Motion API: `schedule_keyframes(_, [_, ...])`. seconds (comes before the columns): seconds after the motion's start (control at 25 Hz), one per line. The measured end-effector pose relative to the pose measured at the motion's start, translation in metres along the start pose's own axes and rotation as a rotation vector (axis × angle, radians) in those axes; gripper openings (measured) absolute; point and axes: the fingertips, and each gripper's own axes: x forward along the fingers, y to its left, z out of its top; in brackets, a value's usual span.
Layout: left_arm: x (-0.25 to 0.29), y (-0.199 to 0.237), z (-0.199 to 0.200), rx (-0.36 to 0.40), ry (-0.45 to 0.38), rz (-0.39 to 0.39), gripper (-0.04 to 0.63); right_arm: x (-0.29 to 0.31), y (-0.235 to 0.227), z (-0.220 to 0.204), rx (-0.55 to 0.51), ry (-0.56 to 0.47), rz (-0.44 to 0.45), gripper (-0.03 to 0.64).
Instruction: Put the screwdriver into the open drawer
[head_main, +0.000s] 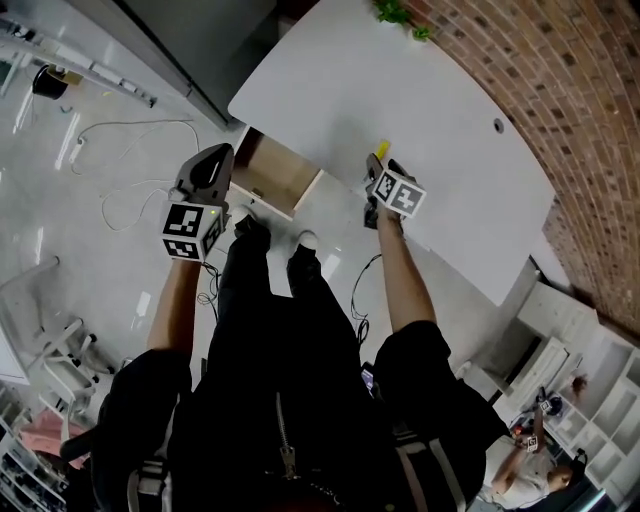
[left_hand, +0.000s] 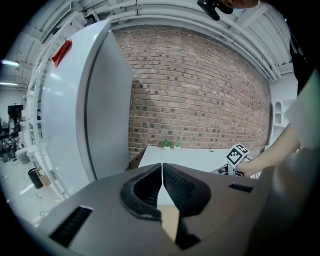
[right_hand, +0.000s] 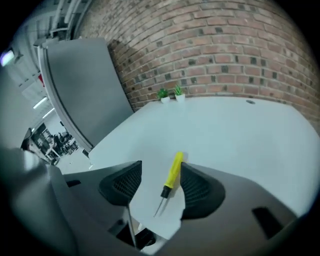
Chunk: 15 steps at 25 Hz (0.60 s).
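Observation:
A yellow-handled screwdriver (right_hand: 173, 175) with a thin metal shaft lies flat on the white table (right_hand: 225, 130), its tip pointing toward me. My right gripper (right_hand: 161, 165) is open and angled down over it. The handle lies between the jaws, close to the right pad (right_hand: 196, 187), and neither pad presses on it. In the head view the screwdriver (head_main: 381, 149) shows just beyond the right gripper (head_main: 378, 162). The open wooden drawer (head_main: 290, 160) juts out below the table's left end. My left gripper (head_main: 226, 153) hangs beside the drawer, and its jaws (left_hand: 161, 166) are shut with nothing in them.
A tall grey panel (left_hand: 100, 110) stands left of the table, against the brick wall (left_hand: 200, 90). Two small plants (right_hand: 170, 93) sit at the table's far edge. Cables (head_main: 130, 170) trail over the glossy floor at the left. The person's shoes (head_main: 250, 225) stand right in front of the drawer.

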Motion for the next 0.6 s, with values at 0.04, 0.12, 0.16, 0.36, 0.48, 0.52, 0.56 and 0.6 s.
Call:
schedule_keyframes(0.04, [-0.005,0.005,-0.003,-0.004,0.004,0.017,0.028,0.007,-0.006,-0.004,0.020,0.021,-0.013,0.258])
schedule_keyframes(0.12, [-0.017,0.014,-0.008,-0.014,0.016,0.051,0.028,0.019,-0.014,-0.011,0.021,0.064,-0.035,0.252])
schedule_keyframes(0.16, [-0.023,0.017,-0.012,-0.019,0.024,0.067,0.028,0.024,-0.017,-0.014,0.005,0.084,-0.044,0.246])
schedule_keyframes(0.36, [-0.052,0.031,-0.027,-0.050,0.067,0.138,0.028,0.041,-0.019,-0.027,-0.048,0.154,-0.075,0.213])
schedule_keyframes(0.48, [-0.066,0.037,-0.030,-0.044,0.046,0.177,0.028,0.044,-0.019,-0.035,-0.075,0.182,-0.088,0.187])
schedule_keyframes(0.52, [-0.070,0.037,-0.030,-0.043,0.042,0.186,0.028,0.044,-0.019,-0.037,-0.088,0.189,-0.096,0.177])
schedule_keyframes(0.56, [-0.073,0.038,-0.030,-0.044,0.041,0.193,0.028,0.044,-0.020,-0.038,-0.102,0.193,-0.106,0.158])
schedule_keyframes(0.6, [-0.077,0.038,-0.031,-0.045,0.040,0.199,0.028,0.044,-0.020,-0.038,-0.116,0.199,-0.116,0.139])
